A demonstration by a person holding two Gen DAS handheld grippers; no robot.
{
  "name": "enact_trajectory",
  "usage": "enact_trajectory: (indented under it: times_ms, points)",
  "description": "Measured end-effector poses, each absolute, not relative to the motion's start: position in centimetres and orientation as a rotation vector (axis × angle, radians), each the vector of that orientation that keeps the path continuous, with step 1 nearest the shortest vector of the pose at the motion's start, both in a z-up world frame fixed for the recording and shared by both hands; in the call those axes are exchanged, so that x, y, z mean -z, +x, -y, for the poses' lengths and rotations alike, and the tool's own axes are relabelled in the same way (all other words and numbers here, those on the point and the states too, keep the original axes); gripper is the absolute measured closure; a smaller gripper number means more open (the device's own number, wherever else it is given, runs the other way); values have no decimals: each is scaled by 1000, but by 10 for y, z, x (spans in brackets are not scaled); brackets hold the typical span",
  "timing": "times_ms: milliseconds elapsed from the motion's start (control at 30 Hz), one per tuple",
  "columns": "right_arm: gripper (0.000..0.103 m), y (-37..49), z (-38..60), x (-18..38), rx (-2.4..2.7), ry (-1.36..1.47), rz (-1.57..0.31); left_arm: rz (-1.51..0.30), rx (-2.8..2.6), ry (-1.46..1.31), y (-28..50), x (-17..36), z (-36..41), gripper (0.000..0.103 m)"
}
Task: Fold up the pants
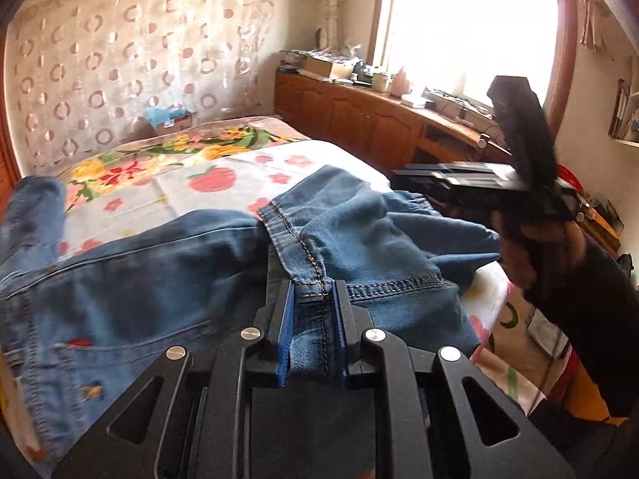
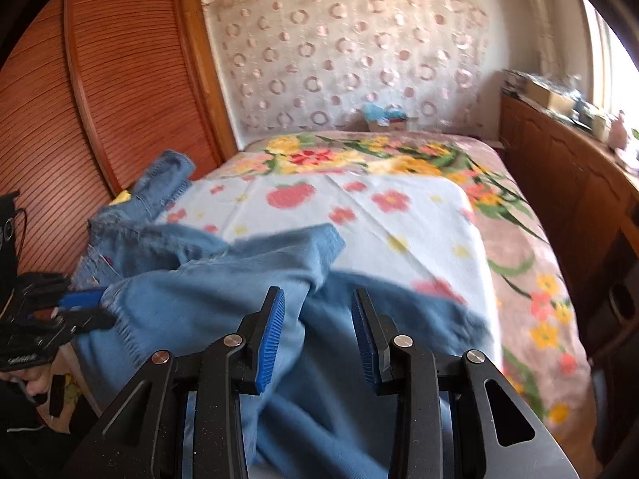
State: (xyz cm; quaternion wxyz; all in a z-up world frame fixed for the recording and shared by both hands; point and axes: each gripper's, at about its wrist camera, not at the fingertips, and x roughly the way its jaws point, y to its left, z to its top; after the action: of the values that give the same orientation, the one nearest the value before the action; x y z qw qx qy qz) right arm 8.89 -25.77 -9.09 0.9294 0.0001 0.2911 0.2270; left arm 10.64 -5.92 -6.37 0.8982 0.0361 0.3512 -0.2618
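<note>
We see a sunlit bedroom.
A bed with flowered covers meets a circle-patterned curtain; wooden cabinets run under the bright window, beside slatted doors.

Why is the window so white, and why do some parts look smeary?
Left wrist view: sunlight washes the window out to white, and the right tool is smeared. Right wrist view: the jeans and bedspread look blurred; both views bend at the edges.

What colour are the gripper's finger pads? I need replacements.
Blue, ribbed pads on black fingers; clearest in the right wrist view.
</note>
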Motion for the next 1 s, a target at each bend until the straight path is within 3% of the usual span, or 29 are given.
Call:
enact_trajectory:
  times_ms: [367, 400, 433, 467, 833, 1000]
  points:
    - [55, 171, 210, 110, -479, -76, -736, -831, 520, 54, 121, 107, 59, 84]
    - [60, 173, 212, 113, -495, -57, -751, -825, 517, 50, 120, 106, 58, 84]
    - [86, 173, 211, 110, -514, -51, -755, -805, 516, 50, 116, 101, 57, 84]
    - [95, 171, 211, 108, -527, -53, -746, -781, 517, 46, 112, 94, 56, 85]
    - [97, 118, 145, 13, -754, -36, -470, -547, 382, 38, 44, 1, -29, 85]
    - [97, 115, 83, -1, -849, -68, -437, -533, 251, 11, 22, -6, -90, 85]
